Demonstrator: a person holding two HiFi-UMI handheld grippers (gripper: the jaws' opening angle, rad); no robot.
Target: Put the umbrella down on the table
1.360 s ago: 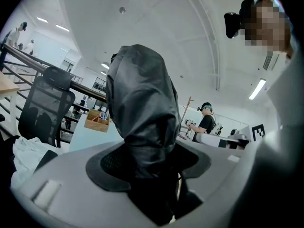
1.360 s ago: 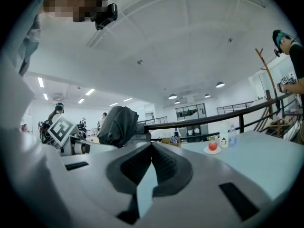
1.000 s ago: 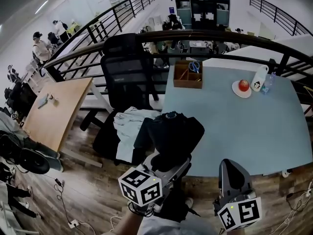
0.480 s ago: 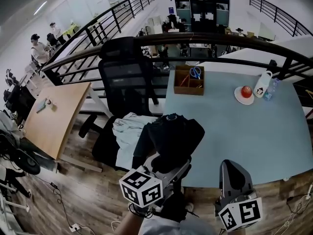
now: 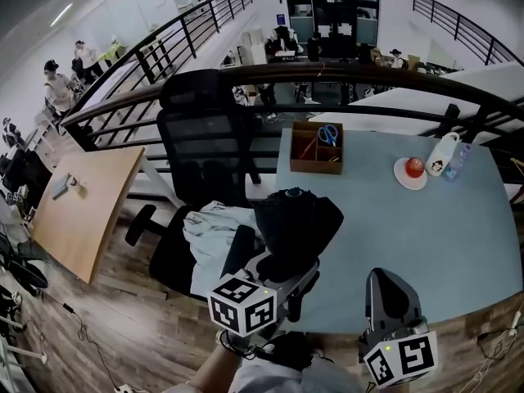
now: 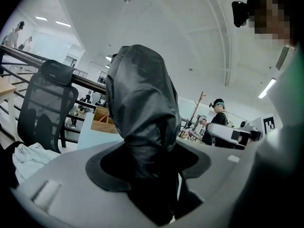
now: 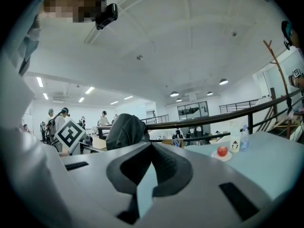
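Observation:
A black folded umbrella [image 5: 295, 223] stands upright over the near left edge of the pale blue table [image 5: 426, 228]. My left gripper [image 5: 282, 273] is shut on its lower part. In the left gripper view the umbrella's bunched fabric [image 6: 140, 108] rises out of the jaws of that gripper [image 6: 149, 160] and fills the middle. My right gripper [image 5: 391, 289] hangs over the table's near edge, to the right of the umbrella and apart from it. In the right gripper view this gripper [image 7: 149, 170] is shut with nothing in it, and the umbrella [image 7: 126, 131] shows to the left.
At the table's far side stand a wooden box [image 5: 317, 147] with blue scissors [image 5: 326, 133], a plate with a red apple [image 5: 415, 167] and a white bottle [image 5: 443, 154]. A black office chair [image 5: 209, 150] draped with clothes [image 5: 213, 228] stands left of the table. A dark railing [image 5: 344, 72] runs behind.
The head view has shifted a little, so the table and chair sit slightly lower and to the right. The left gripper still holds the umbrella and has edged slightly right. The right gripper has not moved.

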